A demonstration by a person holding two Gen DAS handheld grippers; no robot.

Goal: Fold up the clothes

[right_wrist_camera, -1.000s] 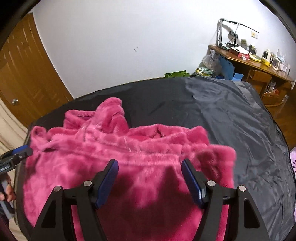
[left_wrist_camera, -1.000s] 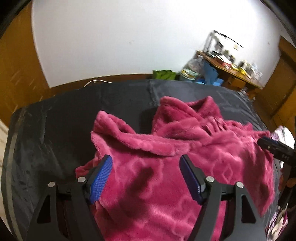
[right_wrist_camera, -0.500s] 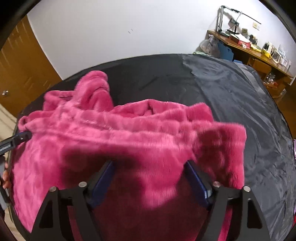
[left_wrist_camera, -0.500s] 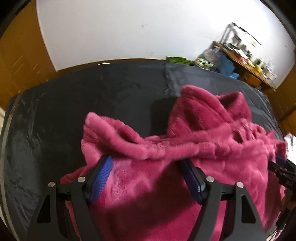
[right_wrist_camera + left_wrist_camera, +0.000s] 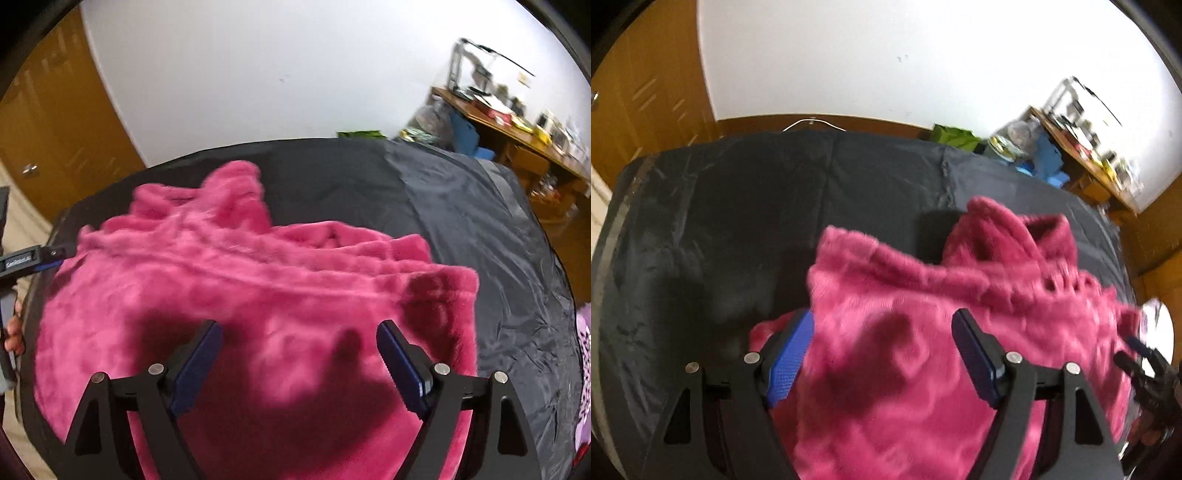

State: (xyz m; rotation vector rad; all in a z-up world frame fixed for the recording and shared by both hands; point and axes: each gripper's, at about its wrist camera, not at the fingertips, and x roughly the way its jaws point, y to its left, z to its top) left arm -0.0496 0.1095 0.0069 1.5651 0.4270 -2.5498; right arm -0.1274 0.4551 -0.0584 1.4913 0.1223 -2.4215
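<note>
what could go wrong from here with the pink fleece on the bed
1. Both tools stand open, the left tool and right tool, over the pink fleece; closing now may pinch several bunched layers rather than one edge.
2. The collar end is heaped, so a fold could trap lumps.
3. The black cover looks slick; the fleece might slide.

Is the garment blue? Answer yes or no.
No, the garment is pink fleece lying on the dark cover; only the gripper pads are blue.
</note>
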